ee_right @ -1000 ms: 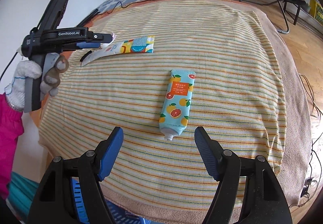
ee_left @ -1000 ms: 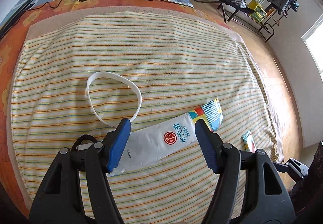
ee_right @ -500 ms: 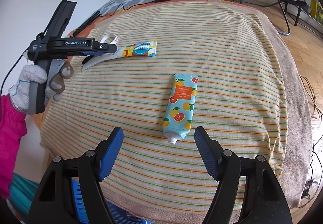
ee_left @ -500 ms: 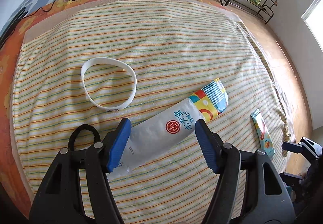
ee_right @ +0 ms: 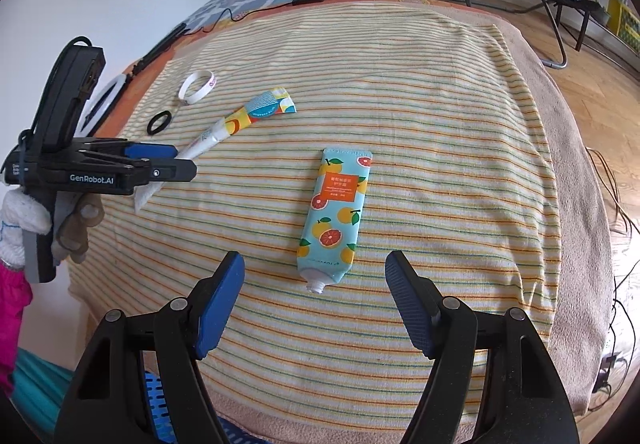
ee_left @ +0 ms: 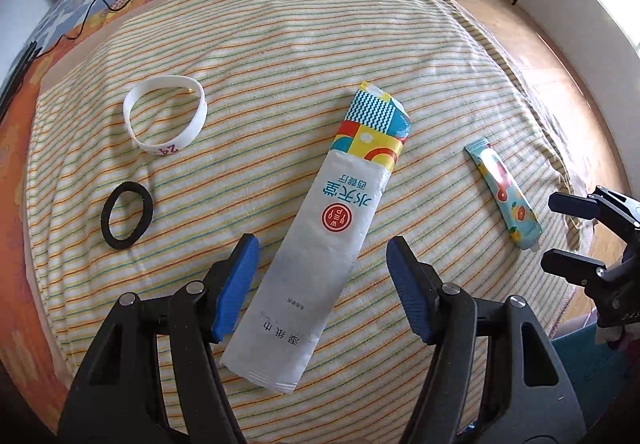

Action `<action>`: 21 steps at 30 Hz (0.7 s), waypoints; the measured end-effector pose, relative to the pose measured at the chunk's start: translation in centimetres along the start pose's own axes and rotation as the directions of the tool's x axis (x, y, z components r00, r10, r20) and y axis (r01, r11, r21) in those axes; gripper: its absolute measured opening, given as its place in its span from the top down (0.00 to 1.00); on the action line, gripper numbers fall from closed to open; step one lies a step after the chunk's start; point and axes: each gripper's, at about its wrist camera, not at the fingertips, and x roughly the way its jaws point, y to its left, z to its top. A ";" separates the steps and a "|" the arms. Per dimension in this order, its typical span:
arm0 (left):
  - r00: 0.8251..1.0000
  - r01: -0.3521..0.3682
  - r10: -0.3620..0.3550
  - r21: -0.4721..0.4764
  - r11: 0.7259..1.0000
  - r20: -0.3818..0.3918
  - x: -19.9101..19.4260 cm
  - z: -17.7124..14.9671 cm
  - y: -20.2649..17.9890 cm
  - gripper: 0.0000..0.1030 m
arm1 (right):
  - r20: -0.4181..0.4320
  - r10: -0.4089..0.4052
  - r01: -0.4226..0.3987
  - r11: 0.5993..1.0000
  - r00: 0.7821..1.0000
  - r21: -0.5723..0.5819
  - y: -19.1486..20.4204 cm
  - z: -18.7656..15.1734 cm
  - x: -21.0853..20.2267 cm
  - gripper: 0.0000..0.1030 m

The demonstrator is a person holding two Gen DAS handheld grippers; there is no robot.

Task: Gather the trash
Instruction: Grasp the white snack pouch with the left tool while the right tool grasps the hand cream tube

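Both tongs apart, empty; left tongs [ee_right: 176, 164] hide wrapper [ee_right: 236, 128] lower end.

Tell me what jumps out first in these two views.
The long white wipe packet lies between the open left gripper fingers on the striped towel. The fruit-print tube, cap off, lies just ahead of the open right gripper. A white wristband and black hair tie lie left.
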 end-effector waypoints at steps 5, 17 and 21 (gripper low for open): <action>1.000 0.001 -0.001 -0.032 0.999 0.001 0.9 0.5 0.2 0.35 | -0.017 -0.006 0.006 1.000 1.000 0.024 -0.6 0.7 1.2 0.29; 1.000 -0.010 0.011 -0.095 0.995 0.013 0.2 0.2 1.0 0.91 | -0.033 -0.059 0.058 0.998 0.998 -0.031 1.0 2.2 3.8 0.30; 1.000 -0.005 0.008 -0.101 0.995 0.022 -0.5 -0.5 0.9 0.91 | -0.026 -0.122 0.120 0.990 0.992 -0.077 1.5 2.4 4.1 0.53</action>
